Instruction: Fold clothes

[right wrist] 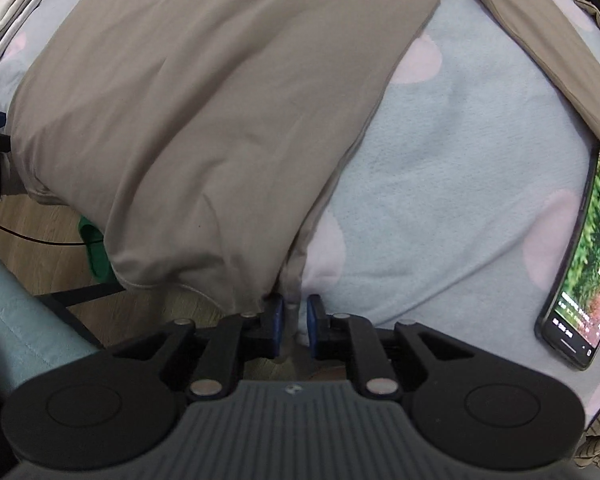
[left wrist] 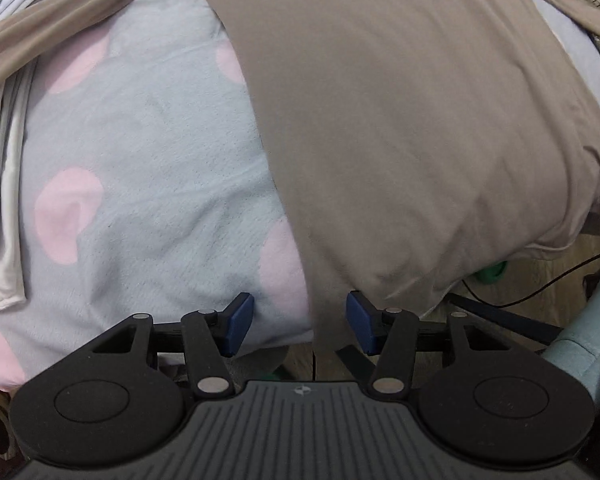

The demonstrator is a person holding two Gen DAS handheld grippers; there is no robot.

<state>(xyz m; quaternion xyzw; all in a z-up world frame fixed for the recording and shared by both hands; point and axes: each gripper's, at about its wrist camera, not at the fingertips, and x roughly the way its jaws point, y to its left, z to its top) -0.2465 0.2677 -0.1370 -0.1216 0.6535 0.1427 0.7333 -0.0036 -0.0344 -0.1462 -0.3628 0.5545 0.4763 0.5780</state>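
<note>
on the blue blanket [right wrist: 440, 184] with pink dots lies your taupe long-sleeved shirt [right wrist: 204, 112], hem over the edge. your right gripper [right wrist: 296, 322] pinches its hem corner; your left gripper [left wrist: 300, 320] stands apart around the other edge. the phone [right wrist: 584, 264] shows writing too small to read.
</note>
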